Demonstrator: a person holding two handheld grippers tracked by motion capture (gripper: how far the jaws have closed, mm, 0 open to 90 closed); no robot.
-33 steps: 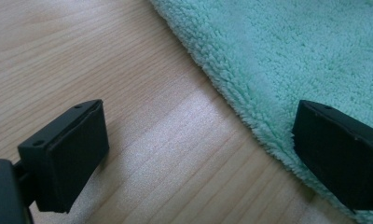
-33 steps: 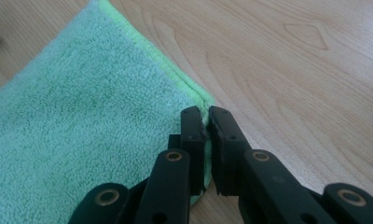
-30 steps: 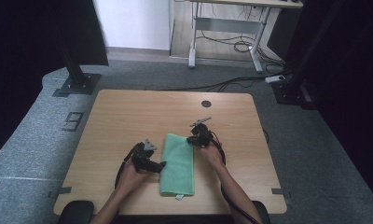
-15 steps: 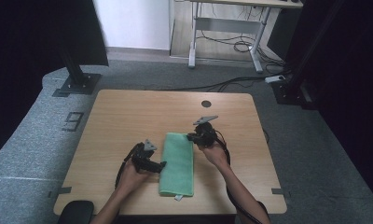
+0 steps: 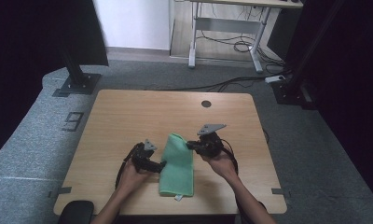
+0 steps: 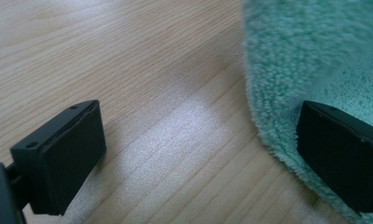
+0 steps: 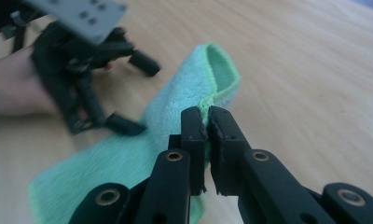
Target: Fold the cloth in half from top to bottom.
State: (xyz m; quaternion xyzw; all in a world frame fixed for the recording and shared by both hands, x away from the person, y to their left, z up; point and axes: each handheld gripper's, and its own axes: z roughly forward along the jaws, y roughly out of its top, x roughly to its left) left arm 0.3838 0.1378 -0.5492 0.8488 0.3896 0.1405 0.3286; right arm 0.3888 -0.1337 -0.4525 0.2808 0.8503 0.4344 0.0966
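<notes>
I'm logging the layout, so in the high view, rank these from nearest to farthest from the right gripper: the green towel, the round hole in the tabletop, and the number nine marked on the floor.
From the right gripper:
1. Green towel: pinched at its edge, just left of the gripper.
2. Round hole: toward the table's far edge.
3. Number nine: on the floor, off the table's left side.

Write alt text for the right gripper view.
Two black jaws of the right hand-held gripper rise from the bottom, pinched shut on the edge of a green towel lying on a light wooden table. Beyond, at upper left, a hand holds the left hand-held gripper, its jaws open at the towel's far edge.
</notes>
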